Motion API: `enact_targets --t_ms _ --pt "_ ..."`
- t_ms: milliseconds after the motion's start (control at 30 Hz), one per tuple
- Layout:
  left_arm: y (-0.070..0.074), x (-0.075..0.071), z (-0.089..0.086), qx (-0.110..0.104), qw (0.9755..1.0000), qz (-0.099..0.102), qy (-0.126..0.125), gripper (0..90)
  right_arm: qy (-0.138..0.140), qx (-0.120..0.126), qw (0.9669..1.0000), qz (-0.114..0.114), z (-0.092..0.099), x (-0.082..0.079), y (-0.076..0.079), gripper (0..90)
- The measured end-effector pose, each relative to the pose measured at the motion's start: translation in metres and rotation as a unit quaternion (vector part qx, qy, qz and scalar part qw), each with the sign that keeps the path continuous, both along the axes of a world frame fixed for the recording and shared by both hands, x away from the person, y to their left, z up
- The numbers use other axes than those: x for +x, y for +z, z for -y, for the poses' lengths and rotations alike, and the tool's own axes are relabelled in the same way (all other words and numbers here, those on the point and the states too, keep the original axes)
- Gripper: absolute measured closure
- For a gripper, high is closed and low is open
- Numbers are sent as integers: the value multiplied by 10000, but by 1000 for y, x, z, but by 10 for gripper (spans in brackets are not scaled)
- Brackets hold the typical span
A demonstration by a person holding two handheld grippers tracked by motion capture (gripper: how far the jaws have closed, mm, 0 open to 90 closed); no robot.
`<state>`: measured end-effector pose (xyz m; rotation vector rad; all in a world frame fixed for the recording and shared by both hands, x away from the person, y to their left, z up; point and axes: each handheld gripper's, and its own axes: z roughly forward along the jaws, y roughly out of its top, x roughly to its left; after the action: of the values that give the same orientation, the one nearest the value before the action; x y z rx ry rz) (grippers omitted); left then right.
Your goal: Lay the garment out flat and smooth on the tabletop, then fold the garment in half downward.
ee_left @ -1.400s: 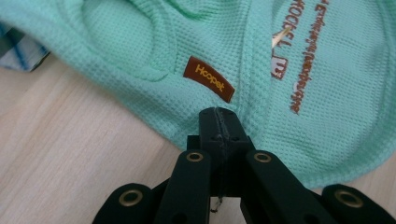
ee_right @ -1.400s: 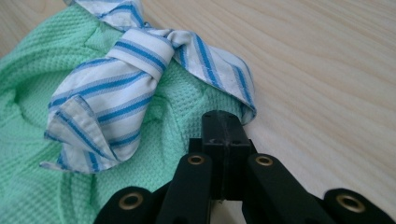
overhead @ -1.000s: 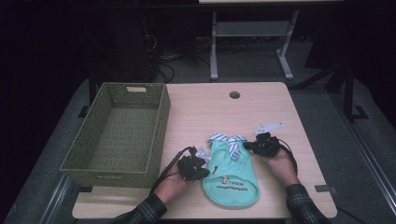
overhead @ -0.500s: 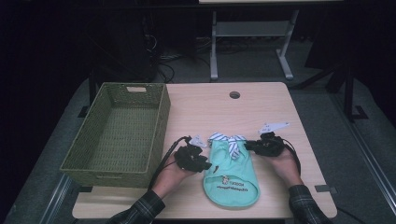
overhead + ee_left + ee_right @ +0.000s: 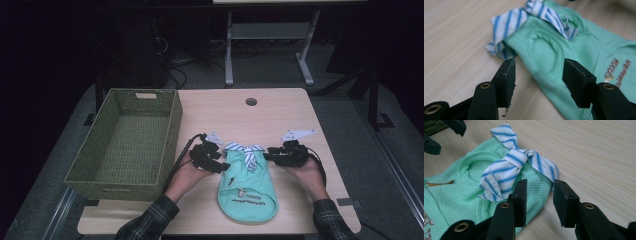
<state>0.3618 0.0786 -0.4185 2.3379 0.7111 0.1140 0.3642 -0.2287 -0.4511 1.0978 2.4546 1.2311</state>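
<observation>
From the high view, a small green garment lies flat on the near part of the wooden table, its blue-and-white striped collar at the far end and a printed logo toward the near hem. The left gripper sits at the garment's left shoulder and the right gripper at its right shoulder, each carried by a hand in a plaid sleeve. A woven green basket stands to the left, just beside the left gripper's cable. How the jaws stand is too small to judge here.

The left gripper view gives that detail: its two black jaws stand well apart and have just been opening. The garment's ribbed left edge lies between and beyond them, with neither pad pressing on it. The striped collar lies farther off, and orange lettering shows at the right.

In the right gripper view, the jaws stand partly apart, also just opened. The garment's corner lies below the gap, with nothing clamped. The knotted striped collar lies just beyond the left jaw, and the left gripper shows at the top left.
</observation>
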Motion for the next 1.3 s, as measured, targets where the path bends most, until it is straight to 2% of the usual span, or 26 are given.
enact_targets --t_ms 33,100,233,433,567,633,700,867,967,1033,1167,1300 --pt "2 3 1 42 10000 52 -4 431 13 2 10000 17 1 0 1 608" --pt "6 11 5 -45 9997 196 100 419 10 29 10000 2 1 1 3 587" --pt "9 23 9 -48 9994 312 143 420 -7 55 10000 6 1 6 4 573" --pt "7 46 12 -207 9990 247 308 420 -20 40 10000 22 0 16 6 566" --pt "4 55 12 -239 9986 278 373 421 -74 78 9999 25 -1 24 7 568" --pt "-3 62 11 -329 9981 224 462 422 -69 118 9999 34 -3 29 7 571" --pt "-10 66 11 -429 9978 56 498 423 -44 126 9999 24 -4 32 7 574" --pt "-23 72 13 -393 9980 -180 455 435 17 74 9999 -144 -11 40 1 581" --pt "-26 74 13 -321 9985 -198 391 446 -3 81 9996 -273 -13 43 -6 589" --pt "-31 75 16 -353 9983 -281 361 456 -27 104 9993 -365 -14 45 -11 596" --pt "-35 76 17 -280 9988 -320 254 483 23 144 9990 -433 -14 46 -16 620" --pt "-40 76 20 -179 9992 -352 105 529 119 9 9986 -507 -16 45 -22 662"
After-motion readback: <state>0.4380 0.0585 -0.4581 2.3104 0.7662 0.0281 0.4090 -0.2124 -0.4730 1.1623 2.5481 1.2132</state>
